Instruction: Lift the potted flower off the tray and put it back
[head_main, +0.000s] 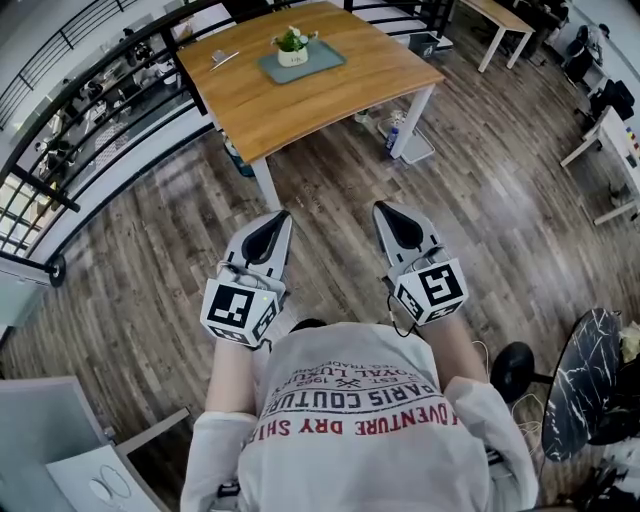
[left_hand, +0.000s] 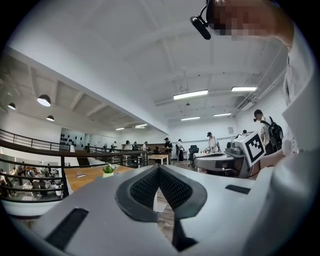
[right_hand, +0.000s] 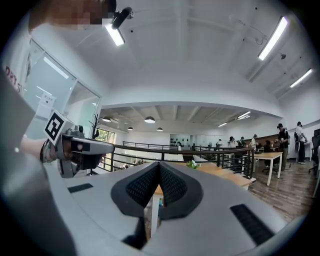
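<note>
Far ahead of me, the potted flower (head_main: 292, 42), white blooms in a small white pot, stands on a grey-green tray (head_main: 318, 60) on a wooden table (head_main: 330, 90). I hold both grippers level at waist height over the floor, well short of the table. My left gripper (head_main: 281, 216) is shut with nothing in it, its black pads meeting at the tip (left_hand: 159, 167). My right gripper (head_main: 381, 209) is likewise shut and empty (right_hand: 159, 164). The flower shows small in the left gripper view (left_hand: 108, 169) and in the right gripper view (right_hand: 193, 164).
A black railing (head_main: 90, 120) runs along the left beside the table. The table's white legs (head_main: 412, 120) stand on the wood plank floor, with bottles by the right one. A small white object (head_main: 224, 58) lies on the tabletop. Other desks (head_main: 505, 25) and a black stool (head_main: 518, 368) sit to the right.
</note>
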